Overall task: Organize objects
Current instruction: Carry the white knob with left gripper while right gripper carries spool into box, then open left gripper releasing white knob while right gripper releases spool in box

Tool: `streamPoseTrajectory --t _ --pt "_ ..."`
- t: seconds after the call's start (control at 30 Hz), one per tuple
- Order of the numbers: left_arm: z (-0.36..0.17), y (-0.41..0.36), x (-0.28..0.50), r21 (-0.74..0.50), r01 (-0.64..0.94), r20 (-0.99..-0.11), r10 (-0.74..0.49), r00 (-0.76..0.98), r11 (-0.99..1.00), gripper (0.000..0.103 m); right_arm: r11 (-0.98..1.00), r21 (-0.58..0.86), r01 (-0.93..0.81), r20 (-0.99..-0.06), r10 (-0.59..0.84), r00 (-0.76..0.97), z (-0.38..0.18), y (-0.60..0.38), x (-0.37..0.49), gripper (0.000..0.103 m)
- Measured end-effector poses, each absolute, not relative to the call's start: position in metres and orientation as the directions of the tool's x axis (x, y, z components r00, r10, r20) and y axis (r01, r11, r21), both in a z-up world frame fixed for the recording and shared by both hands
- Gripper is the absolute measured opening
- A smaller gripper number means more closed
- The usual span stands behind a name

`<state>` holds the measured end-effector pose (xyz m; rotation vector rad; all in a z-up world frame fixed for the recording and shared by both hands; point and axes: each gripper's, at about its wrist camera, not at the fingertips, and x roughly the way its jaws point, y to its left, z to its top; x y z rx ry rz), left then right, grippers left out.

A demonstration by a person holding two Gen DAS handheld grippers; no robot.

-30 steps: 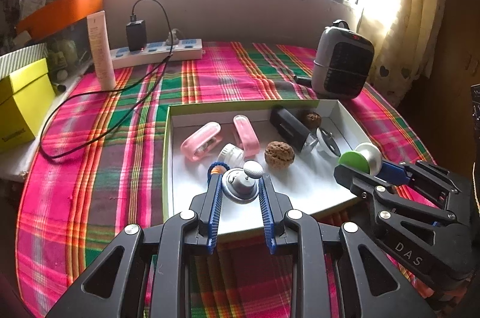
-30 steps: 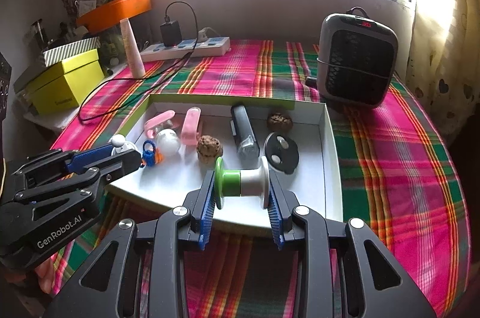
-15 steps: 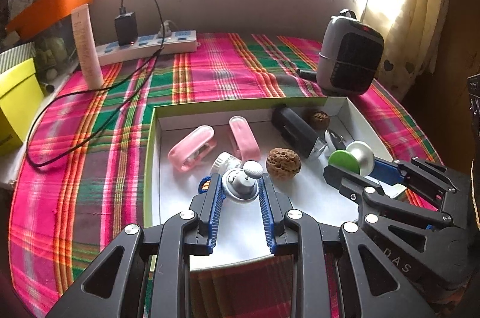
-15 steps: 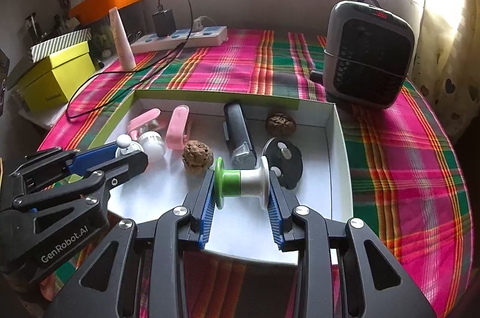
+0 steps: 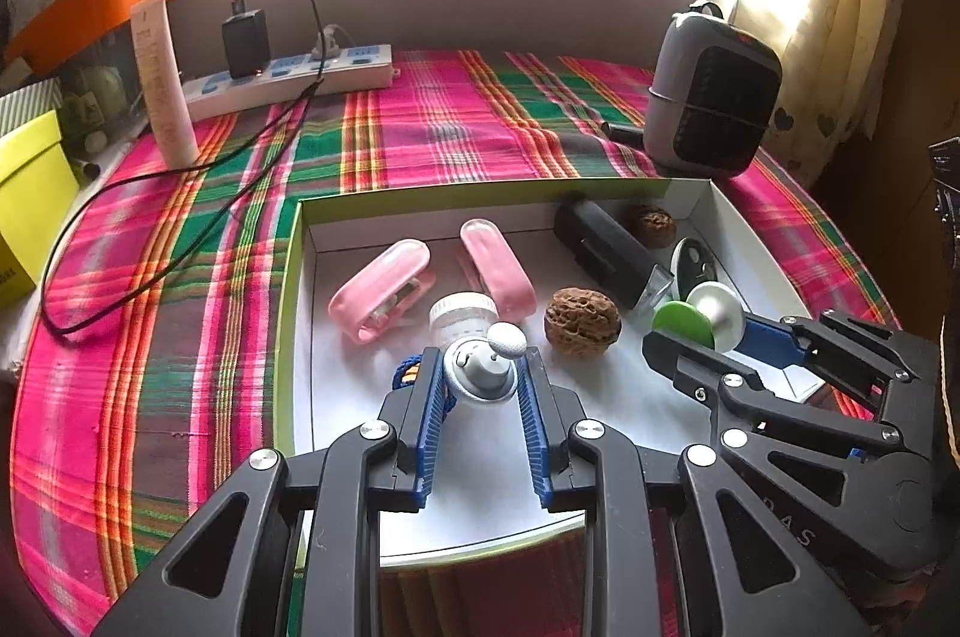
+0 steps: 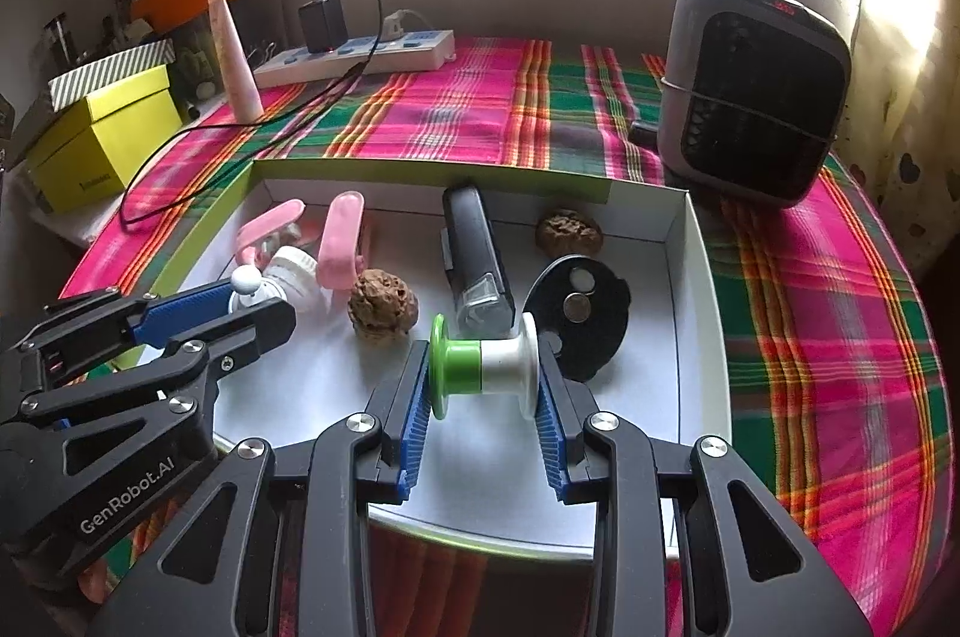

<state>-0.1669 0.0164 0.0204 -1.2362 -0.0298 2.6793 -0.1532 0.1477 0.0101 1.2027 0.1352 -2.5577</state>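
Between the left tongs (image 5: 480,385) sits a small silver knob with a round ball top (image 5: 483,373), squeezed tight. The right tongs (image 6: 485,379) hold a green-and-white plastic spool (image 6: 483,367) over the white cardboard tray (image 6: 696,337). Dropped, it might roll into the brown walnut (image 6: 381,304) just ahead.

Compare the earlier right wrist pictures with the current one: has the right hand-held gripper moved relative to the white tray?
Yes. The right hand-held gripper, shut on the green-and-white spool, has advanced over the white tray, whose near rim now lies lower in view.
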Motion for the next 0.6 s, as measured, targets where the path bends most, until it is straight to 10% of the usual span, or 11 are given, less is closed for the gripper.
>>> streamPoseTrajectory --t 0.6 --pt "0.0188 0.0176 -0.1680 -0.097 -0.169 -0.753 0.184 -0.632 -0.981 0.023 -0.951 0.046 0.306 -0.774 -0.228 -0.591 0.0054 0.1490 -0.1555 0.033"
